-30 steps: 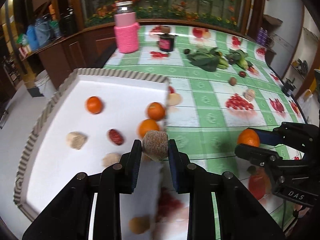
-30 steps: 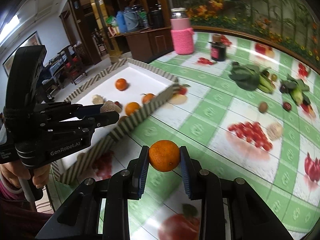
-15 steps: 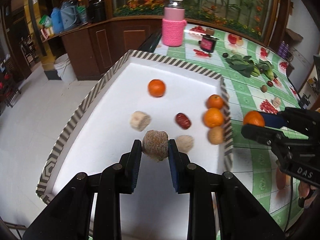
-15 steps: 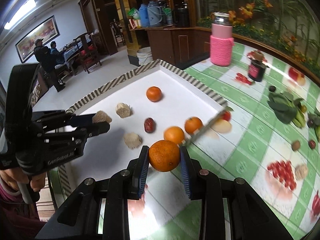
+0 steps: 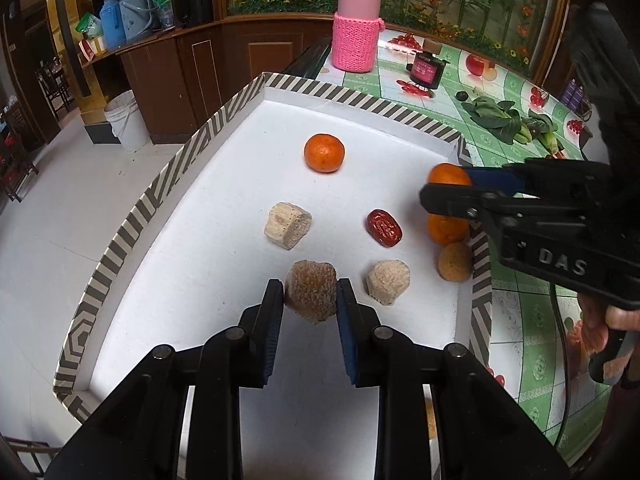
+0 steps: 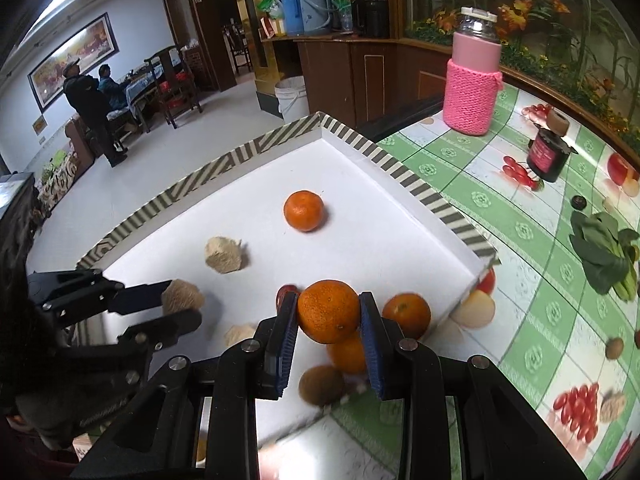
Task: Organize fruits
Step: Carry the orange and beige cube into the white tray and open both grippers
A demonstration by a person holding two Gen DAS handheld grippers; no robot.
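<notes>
We hover over the striped-rim tray (image 5: 224, 114), left hand-held gripper (image 5: 310, 295) pinching a brown fuzzy fruit (image 5: 311, 291), right hand-held gripper (image 6: 329, 312) pinching a mandarin (image 6: 329, 310); lowering and releasing both comes next.

Far on green checked tablecloth (image 6: 496, 216): pink knit-sleeved bottle (image 5: 357, 28), small dark jar (image 5: 425, 73), leafy greens (image 5: 500, 118) at right. Far left: wooden cabinet (image 5: 188, 68), blue thermoses (image 6: 306, 8), white bucket (image 5: 125, 119). Two people (image 6: 94, 108) far left.
</notes>
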